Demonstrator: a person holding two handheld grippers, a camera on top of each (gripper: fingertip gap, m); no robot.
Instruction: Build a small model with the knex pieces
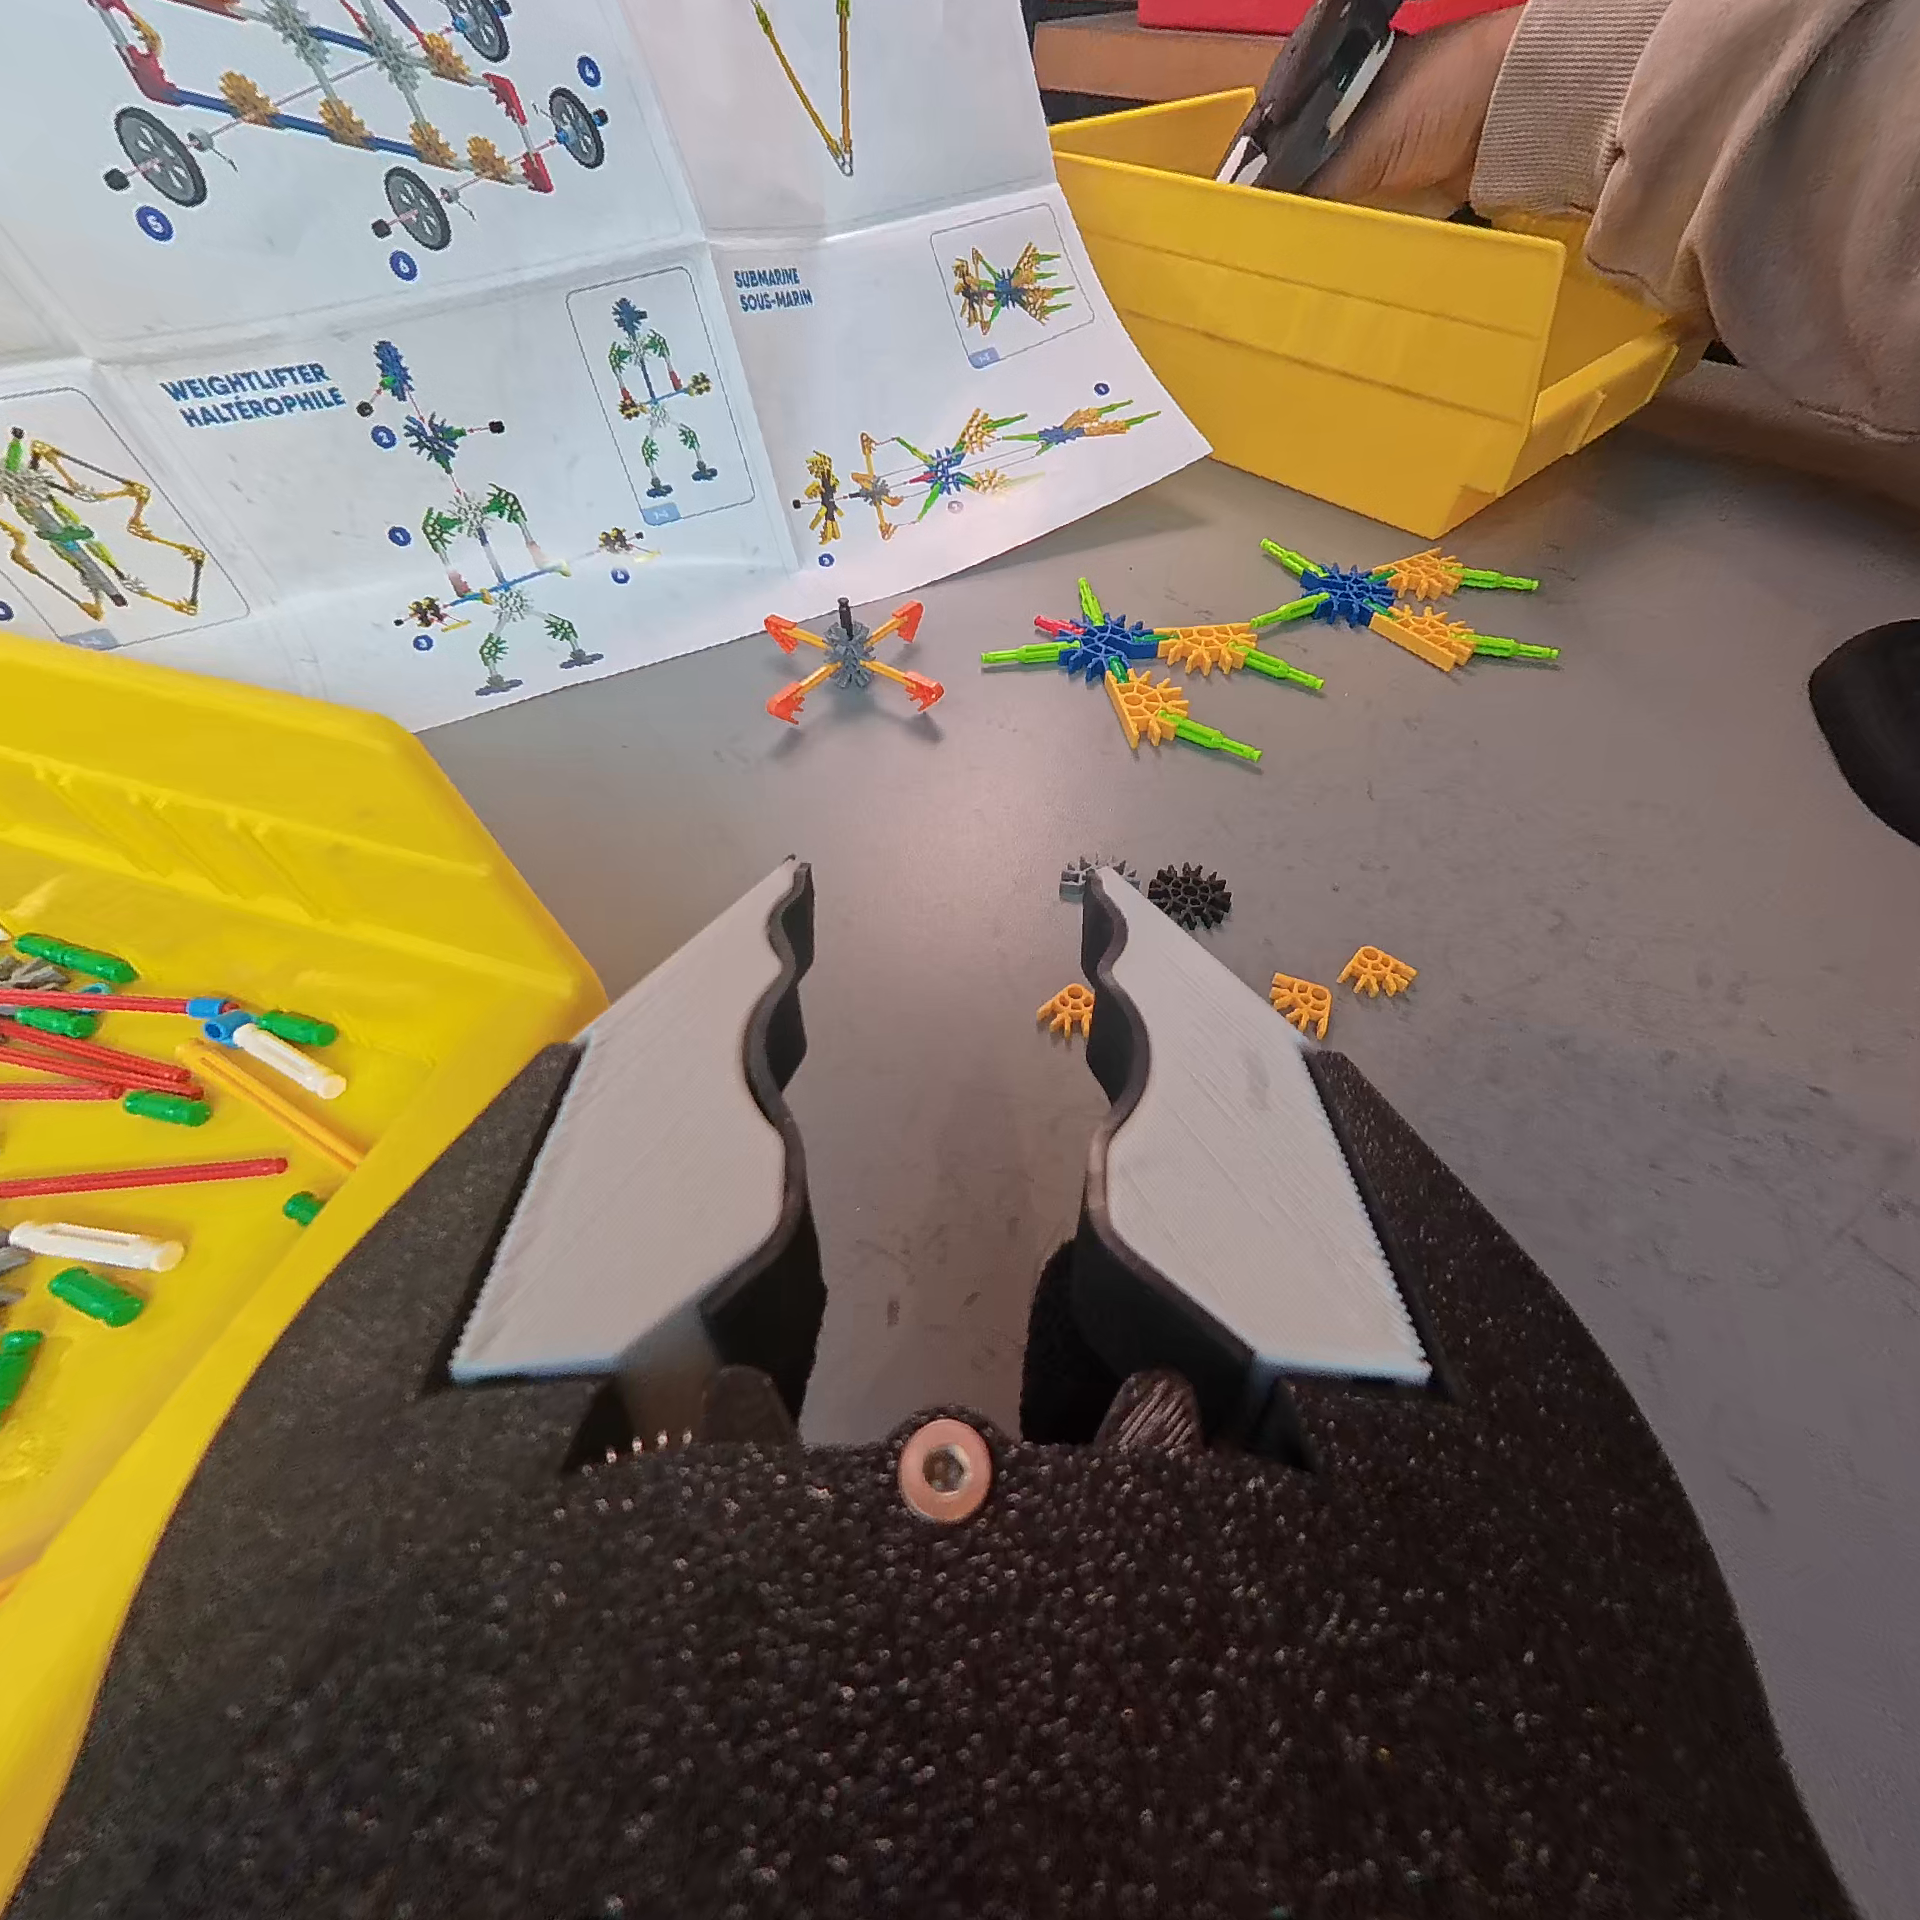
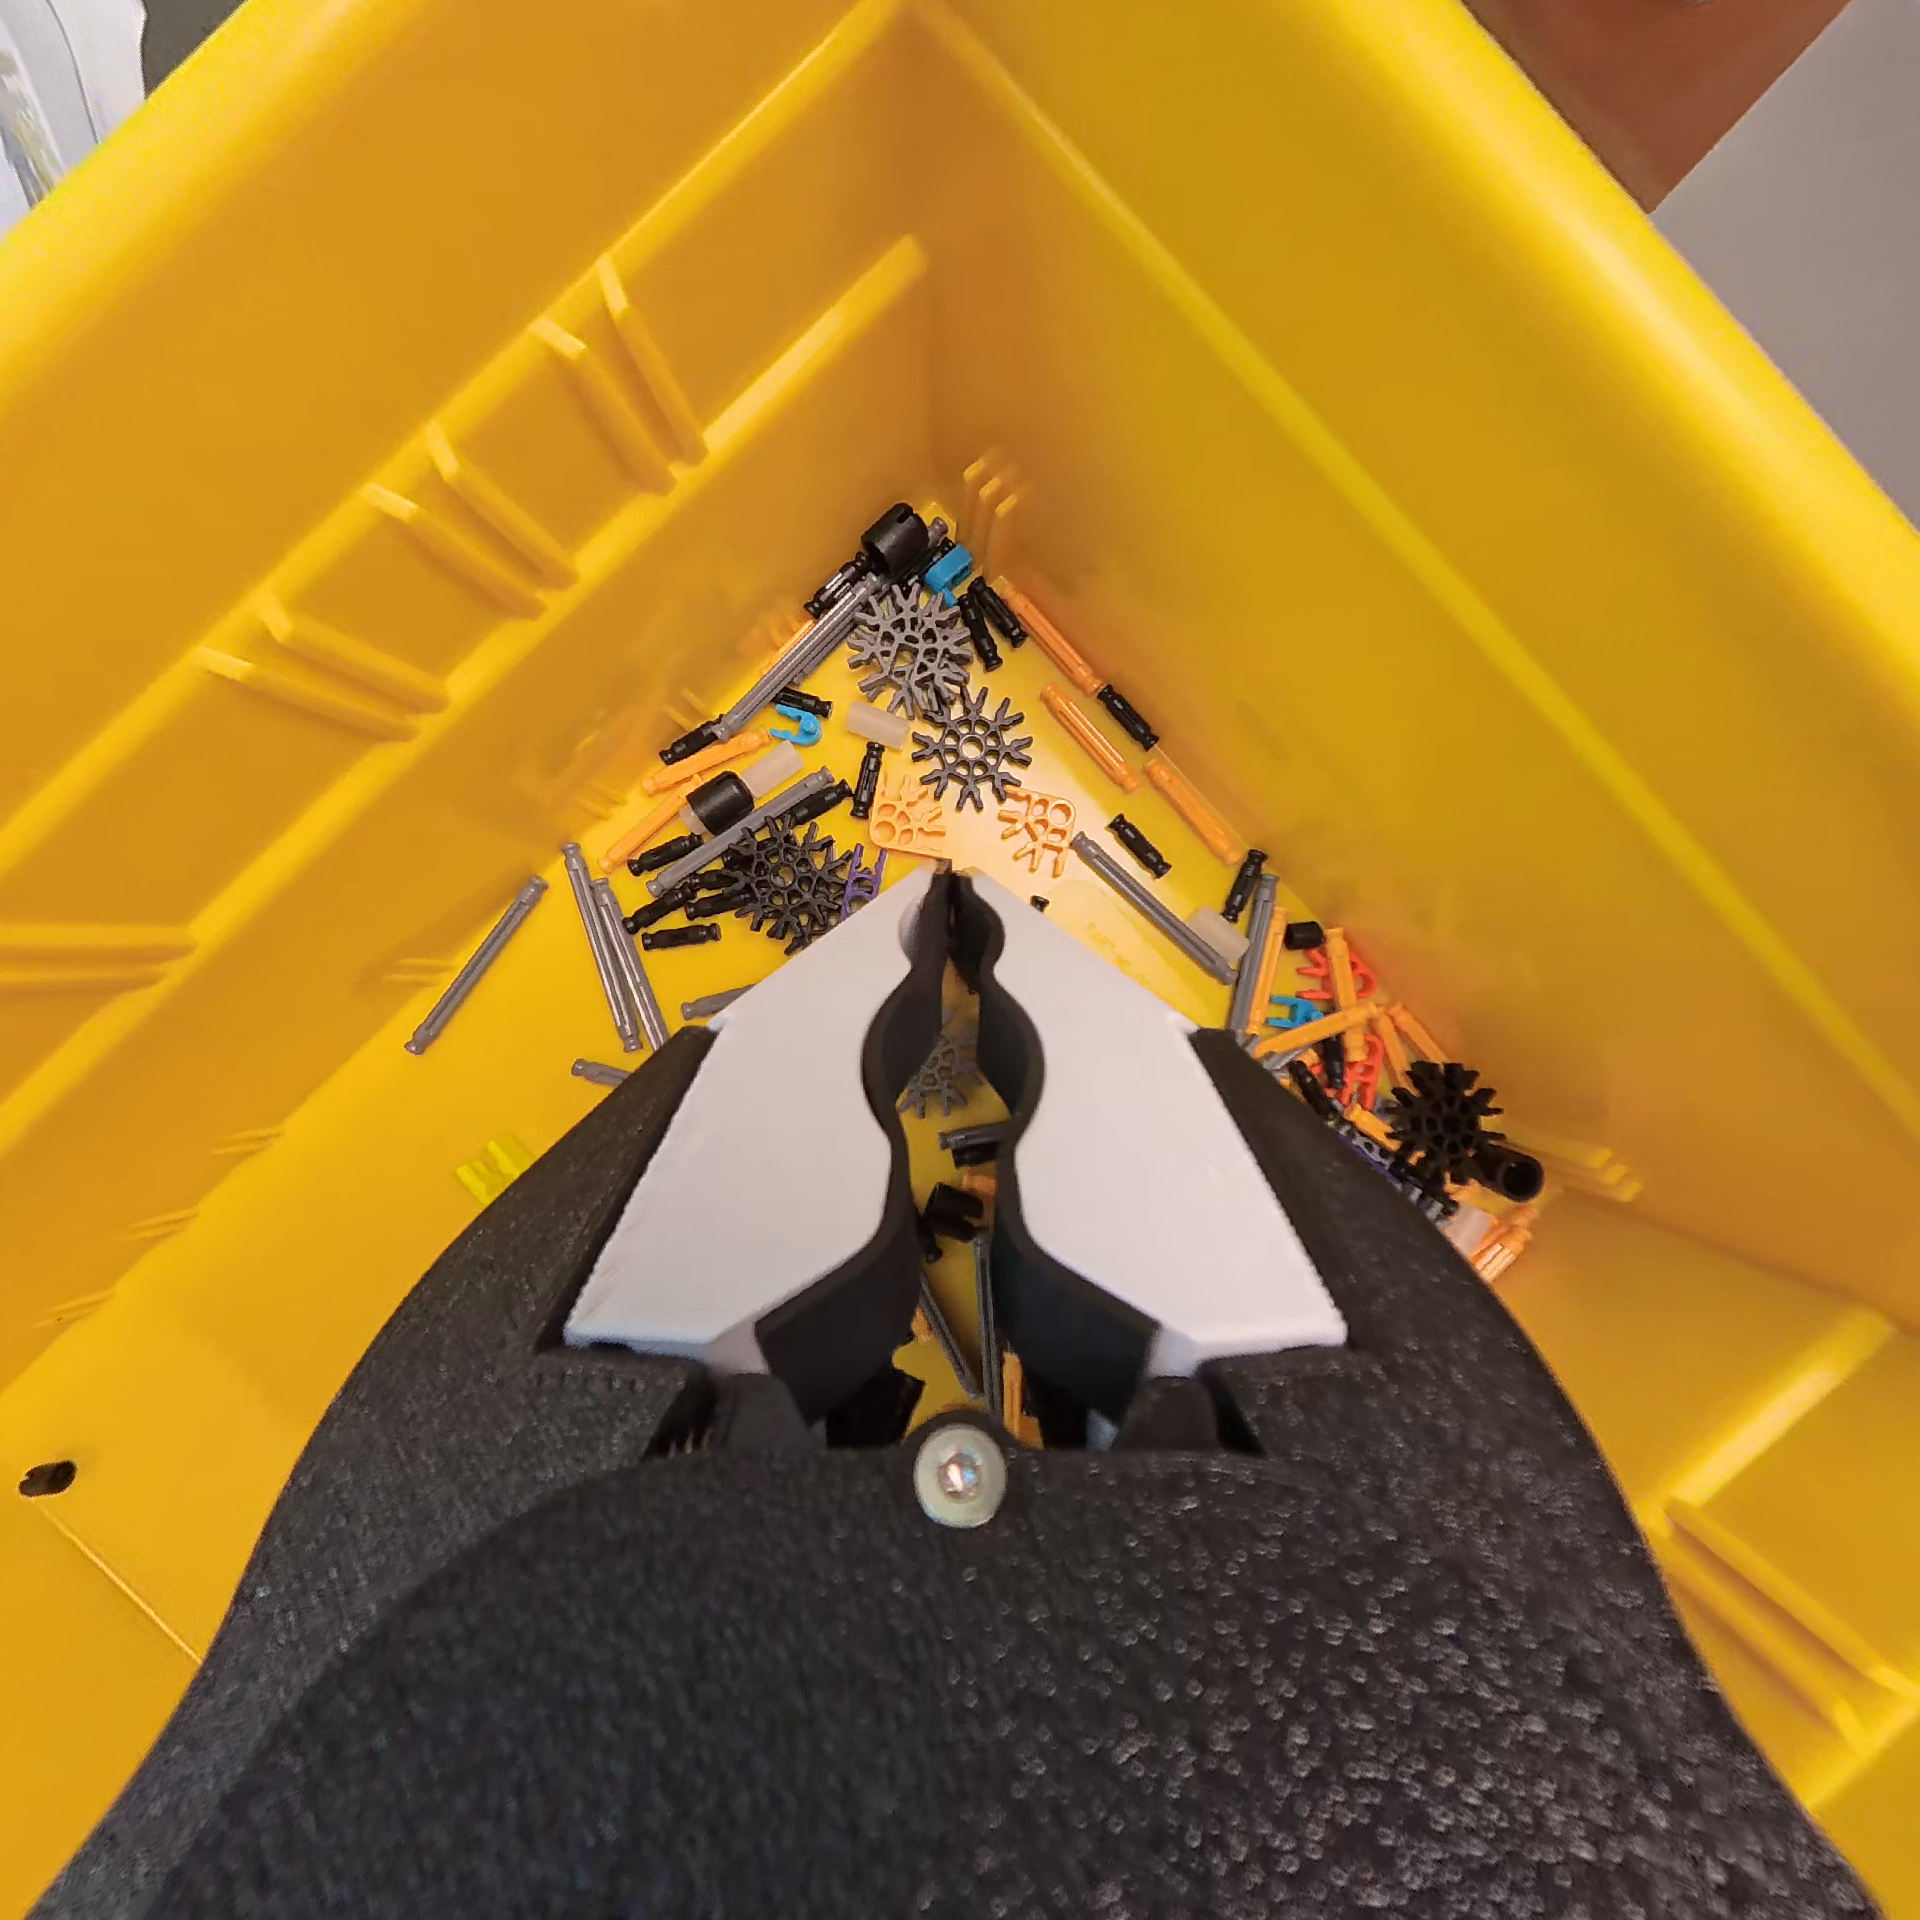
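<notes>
My left gripper [image 1: 945, 873] is open and empty, low over the grey table [image 1: 1558, 1143]. A grey toothed connector [image 1: 1086, 875] lies at its right fingertip, with a black snowflake connector [image 1: 1190, 894] just beyond. Three small orange connectors [image 1: 1068, 1010] lie around that finger. My right gripper [image 2: 948, 878] is down inside a yellow bin [image 2: 1351, 520], its pads closed together at the tips. It is above loose rods and connectors, just short of two orange connectors [image 2: 904, 821] and next to a black snowflake connector [image 2: 790, 883]. I cannot make out anything between the pads.
A folded instruction sheet [image 1: 468, 312] lies at the back left. An orange-and-grey cross assembly [image 1: 852, 655] and a blue, orange and green assembly [image 1: 1247, 634] lie ahead. A second yellow bin [image 1: 260, 831] of rods sits left. A hand and sleeve [image 1: 1714, 156] reach into the far bin [image 1: 1330, 343]. The grippers' ends are close to 45 centimeters from one another. Between my left fingertips and the grey toothed connector [image 1: 1086, 875] there is roughly 9 centimeters.
</notes>
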